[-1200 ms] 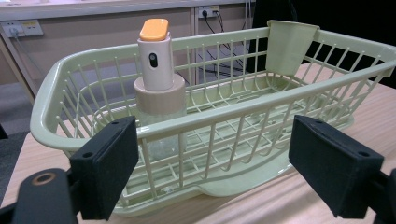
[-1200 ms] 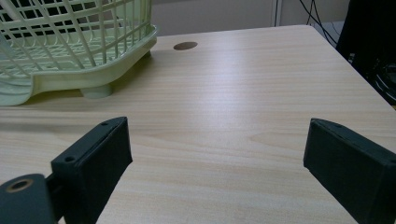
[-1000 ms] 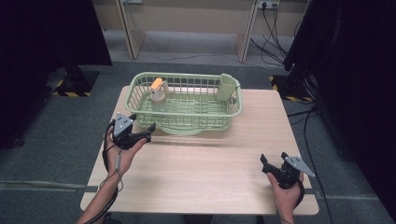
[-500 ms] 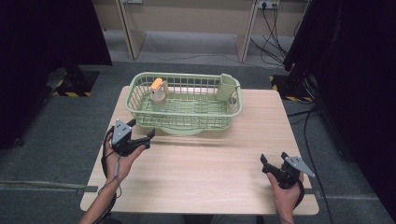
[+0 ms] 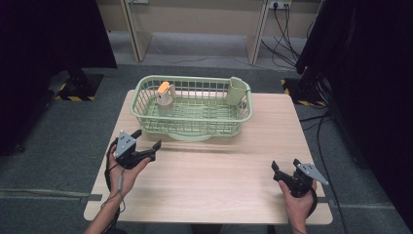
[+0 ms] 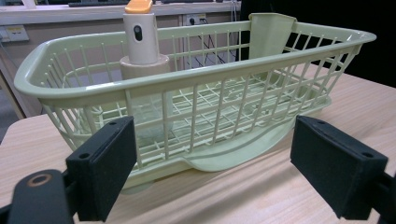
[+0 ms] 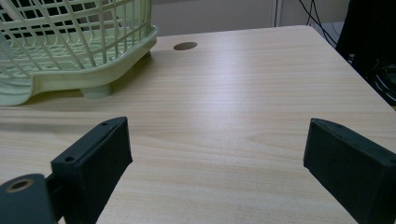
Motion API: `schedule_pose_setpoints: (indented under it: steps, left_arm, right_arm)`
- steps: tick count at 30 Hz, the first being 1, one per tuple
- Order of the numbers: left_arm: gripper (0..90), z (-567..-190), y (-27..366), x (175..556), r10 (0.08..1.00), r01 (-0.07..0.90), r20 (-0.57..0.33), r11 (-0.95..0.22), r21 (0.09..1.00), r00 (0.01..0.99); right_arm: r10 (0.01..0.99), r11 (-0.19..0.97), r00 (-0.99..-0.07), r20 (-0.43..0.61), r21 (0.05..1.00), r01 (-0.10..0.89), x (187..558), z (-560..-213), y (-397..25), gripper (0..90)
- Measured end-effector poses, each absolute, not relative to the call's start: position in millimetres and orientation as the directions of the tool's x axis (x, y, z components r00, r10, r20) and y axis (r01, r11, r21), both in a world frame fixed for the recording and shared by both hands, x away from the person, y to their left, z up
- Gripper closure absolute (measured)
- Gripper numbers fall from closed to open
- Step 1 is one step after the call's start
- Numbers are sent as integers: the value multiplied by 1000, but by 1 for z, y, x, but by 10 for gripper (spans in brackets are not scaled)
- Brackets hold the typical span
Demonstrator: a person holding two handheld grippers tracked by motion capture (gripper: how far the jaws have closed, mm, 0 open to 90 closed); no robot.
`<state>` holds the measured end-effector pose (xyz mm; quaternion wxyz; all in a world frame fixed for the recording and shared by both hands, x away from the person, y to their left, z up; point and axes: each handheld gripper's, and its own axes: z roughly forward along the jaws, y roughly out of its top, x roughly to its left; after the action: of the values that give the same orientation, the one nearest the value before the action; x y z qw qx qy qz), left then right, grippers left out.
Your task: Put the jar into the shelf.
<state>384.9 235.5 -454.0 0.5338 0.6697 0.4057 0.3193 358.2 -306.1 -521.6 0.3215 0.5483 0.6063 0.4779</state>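
A pale green wire basket [image 5: 243, 109] stands at the back middle of the wooden table [image 5: 219, 170]. Upright in its left end is a beige bottle with an orange cap [image 5: 165, 94]; a green cutlery holder [image 5: 236, 90] hangs at its right end. My left gripper [image 5: 147, 138] is open and holds nothing, just in front of the basket's left corner. In the left gripper view, the basket [image 6: 187, 74] and the bottle [image 6: 140, 37] sit beyond the open left gripper [image 6: 215, 140]. My right gripper [image 5: 285, 165] is open over bare wood at the near right, also seen as the right gripper [image 7: 215, 140].
The basket's right corner and foot [image 7: 95, 88] show in the right gripper view, with a round cable hole [image 7: 185, 46] in the tabletop behind. Dark curtains, cables and grey floor surround the table.
My left gripper has drawn back a little from the basket toward the near edge, still open. The right gripper has stayed put.
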Motion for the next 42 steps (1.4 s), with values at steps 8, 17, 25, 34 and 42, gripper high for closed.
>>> schedule_pose_setpoints:
  steps: [8, 17, 25, 34, 42]
  left_arm:
    - [140, -465, 238, 380, 883, 215, -15, -98, 972, 470]
    - [138, -476, 244, 375, 885, 235, -26, -95, 967, 465]
    - [137, -489, 248, 369, 886, 254, -37, -92, 963, 463]
    - [136, -498, 250, 365, 884, 270, -46, -92, 958, 465]
    - [135, -506, 252, 363, 886, 285, -59, -85, 955, 461]
  right_arm:
    - [972, -57, -192, 132, 932, 357, 358, -522, -306, 78]
    - [972, -57, -192, 133, 932, 358, 358, -522, -306, 78]
    - [972, -57, -192, 133, 932, 357, 358, -522, -306, 78]
    - [973, -56, -192, 132, 933, 356, 358, -522, -306, 78]
    - [972, -57, -192, 133, 933, 356, 358, -522, -306, 78]
